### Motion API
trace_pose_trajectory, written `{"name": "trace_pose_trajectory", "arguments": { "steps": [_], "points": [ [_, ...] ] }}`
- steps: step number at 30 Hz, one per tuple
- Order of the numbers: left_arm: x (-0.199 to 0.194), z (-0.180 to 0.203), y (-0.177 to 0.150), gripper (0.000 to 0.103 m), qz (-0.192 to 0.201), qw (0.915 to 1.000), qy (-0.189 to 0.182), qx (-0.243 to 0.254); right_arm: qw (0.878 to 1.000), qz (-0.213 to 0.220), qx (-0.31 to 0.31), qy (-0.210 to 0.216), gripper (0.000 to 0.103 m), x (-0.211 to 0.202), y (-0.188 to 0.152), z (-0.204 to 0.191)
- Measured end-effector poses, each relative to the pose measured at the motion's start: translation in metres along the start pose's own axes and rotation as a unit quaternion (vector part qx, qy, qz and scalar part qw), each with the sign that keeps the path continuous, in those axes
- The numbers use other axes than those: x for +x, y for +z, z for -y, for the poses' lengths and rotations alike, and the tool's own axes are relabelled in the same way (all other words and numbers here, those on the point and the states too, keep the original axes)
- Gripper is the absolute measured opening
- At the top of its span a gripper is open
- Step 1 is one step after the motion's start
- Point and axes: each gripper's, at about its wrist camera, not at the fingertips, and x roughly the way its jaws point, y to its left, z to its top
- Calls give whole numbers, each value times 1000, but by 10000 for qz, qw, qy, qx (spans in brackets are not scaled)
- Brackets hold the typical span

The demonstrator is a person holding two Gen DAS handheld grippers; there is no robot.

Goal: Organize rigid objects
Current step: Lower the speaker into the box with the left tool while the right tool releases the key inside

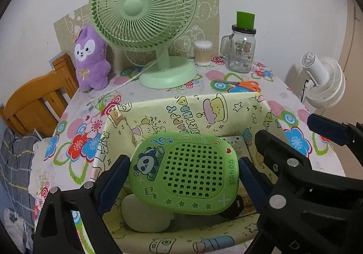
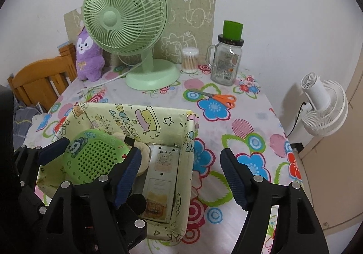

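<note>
- The green panda case point(image 1: 186, 174) is held between the blue-padded fingers point(image 1: 113, 182) of the left gripper point(image 1: 181, 176), tilted, just above the open paper-covered box point(image 1: 192, 106)
- In the right wrist view the same case point(image 2: 95, 157) is seen over the left part of the box point(image 2: 190, 138)
- Inside the box, a pale rounded object point(image 1: 145, 217) lies under the case, and a flat silver packet point(image 2: 161, 176) rests along the right wall
- The right gripper point(image 2: 181, 176) stands with its fingers point(image 2: 234, 182) spread wide and nothing between them; one finger is over the box, the other beyond its right wall, over the flowered table point(image 2: 249, 122)
- Behind the box, a green fan point(image 1: 145, 15), a purple plush toy point(image 1: 90, 58), a cotton swab tub point(image 1: 203, 53) and a glass jar point(image 1: 241, 49) are lined up
- Orange scissors point(image 1: 245, 85) lie between the box and the jar
</note>
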Motion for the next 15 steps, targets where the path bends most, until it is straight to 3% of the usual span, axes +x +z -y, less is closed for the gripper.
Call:
{"name": "trace_pose_trajectory", "arguments": {
  "steps": [15],
  "points": [
    [24, -3, -4, 96, -182, 9997, 129, -137, 9997, -218, 100, 65, 75, 23, -3, 1]
  ]
}}
